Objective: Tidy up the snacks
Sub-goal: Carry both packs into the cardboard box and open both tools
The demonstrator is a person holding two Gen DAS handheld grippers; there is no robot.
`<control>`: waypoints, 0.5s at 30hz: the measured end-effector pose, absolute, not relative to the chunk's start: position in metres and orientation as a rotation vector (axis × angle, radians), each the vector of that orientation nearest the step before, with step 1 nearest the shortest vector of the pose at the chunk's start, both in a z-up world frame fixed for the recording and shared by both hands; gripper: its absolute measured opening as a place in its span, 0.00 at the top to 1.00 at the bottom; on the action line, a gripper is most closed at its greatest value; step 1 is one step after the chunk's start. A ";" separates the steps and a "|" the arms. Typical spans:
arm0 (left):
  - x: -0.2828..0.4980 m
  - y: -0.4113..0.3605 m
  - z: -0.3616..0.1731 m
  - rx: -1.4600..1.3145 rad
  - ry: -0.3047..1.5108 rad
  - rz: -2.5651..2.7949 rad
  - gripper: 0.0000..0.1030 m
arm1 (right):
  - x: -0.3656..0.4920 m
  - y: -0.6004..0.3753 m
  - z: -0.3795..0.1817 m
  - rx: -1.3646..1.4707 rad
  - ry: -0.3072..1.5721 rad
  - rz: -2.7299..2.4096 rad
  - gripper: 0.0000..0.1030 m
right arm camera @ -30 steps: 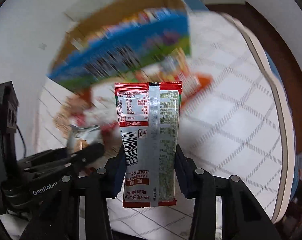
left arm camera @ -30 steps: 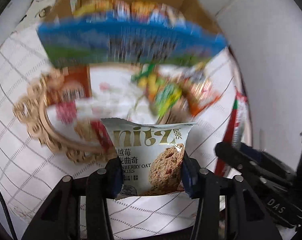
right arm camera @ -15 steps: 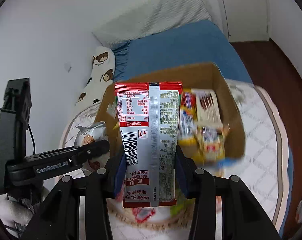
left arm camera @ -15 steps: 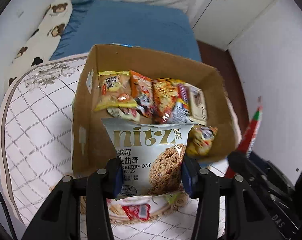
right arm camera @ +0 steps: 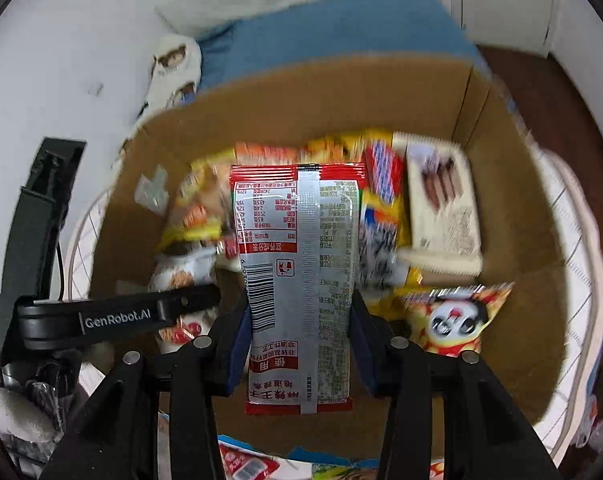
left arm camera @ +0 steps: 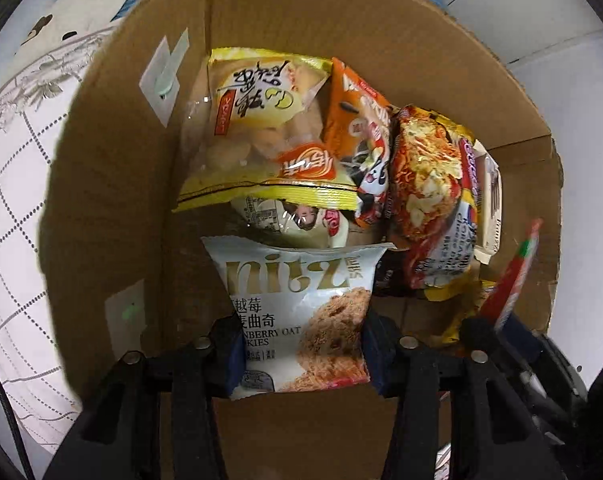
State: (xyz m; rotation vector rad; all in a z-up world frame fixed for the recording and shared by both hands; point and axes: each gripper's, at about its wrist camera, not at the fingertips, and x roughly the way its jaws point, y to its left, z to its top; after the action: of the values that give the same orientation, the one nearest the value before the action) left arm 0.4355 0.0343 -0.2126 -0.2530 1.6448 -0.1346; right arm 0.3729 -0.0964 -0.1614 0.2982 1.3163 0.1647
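Half a second ago the box point(left arm camera: 113, 184) sat further off — now it fills both frames. Left tongs point(left arm camera: 297, 344) clamp the cookie bag point(left arm camera: 297, 312) at lower centre, over the box's open floor; right tongs point(right arm camera: 297, 344) clamp the red packet point(right arm camera: 297, 280) (lower centre too). Both look ready to drop in.

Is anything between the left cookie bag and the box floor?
Nothing visible. The cookie bag in the left tongs hangs inside the box, with bare cardboard around it; the other snacks are piled farther back.
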 end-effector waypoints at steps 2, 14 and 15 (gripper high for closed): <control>0.435 0.034 -0.214 -0.245 1.635 -0.146 0.31 | 0.373 -0.095 -0.173 0.292 1.369 0.168 0.23; 0.430 0.015 -0.178 -0.104 1.531 -0.174 0.13 | 0.358 -0.106 -0.171 0.239 1.391 0.053 0.04; 0.428 0.016 -0.172 -0.101 1.512 -0.175 0.13 | 0.356 -0.108 -0.168 0.233 1.383 0.040 0.04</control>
State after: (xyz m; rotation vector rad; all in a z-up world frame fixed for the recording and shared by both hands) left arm 0.4283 0.0158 -0.1719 -0.1009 1.5123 -0.1754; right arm 0.3559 -0.1077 -0.1681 0.2326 1.3828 0.0404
